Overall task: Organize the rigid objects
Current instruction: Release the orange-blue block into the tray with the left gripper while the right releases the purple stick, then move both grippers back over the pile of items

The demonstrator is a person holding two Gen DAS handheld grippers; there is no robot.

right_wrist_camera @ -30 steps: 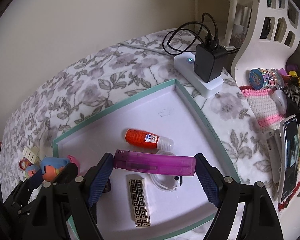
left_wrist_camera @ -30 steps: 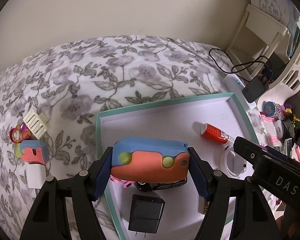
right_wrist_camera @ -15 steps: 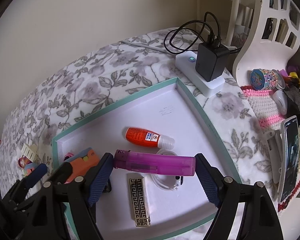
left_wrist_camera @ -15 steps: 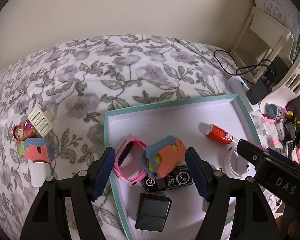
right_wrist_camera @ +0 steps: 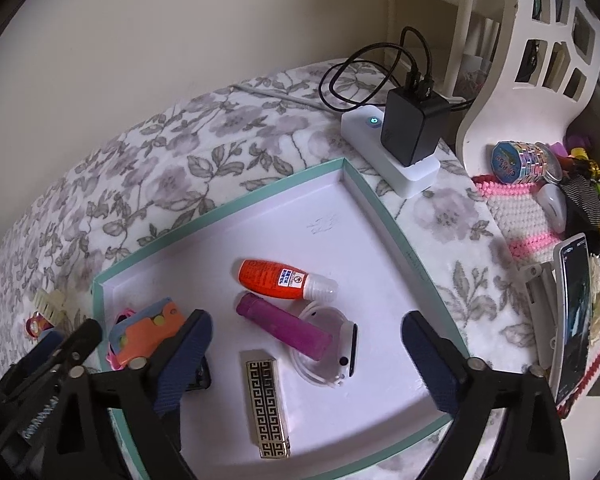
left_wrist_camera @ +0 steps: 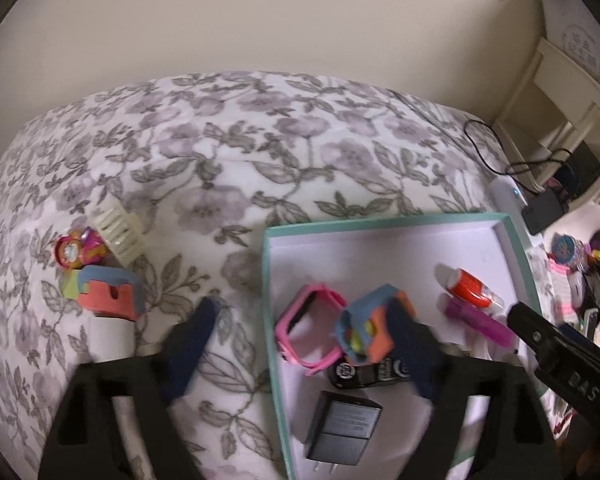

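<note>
both grippers just opened wide, nothing between the jaws. right gripper has let go the purple lighter, now lying in the tray beside the orange bottle, partly on the white watch. left gripper has released the blue-orange toy, tilted on the pink watch inside the tray's left wall. far half of tray is bare. second blue-orange toy and cream clip sit out on the floral cover, likely next.
</note>
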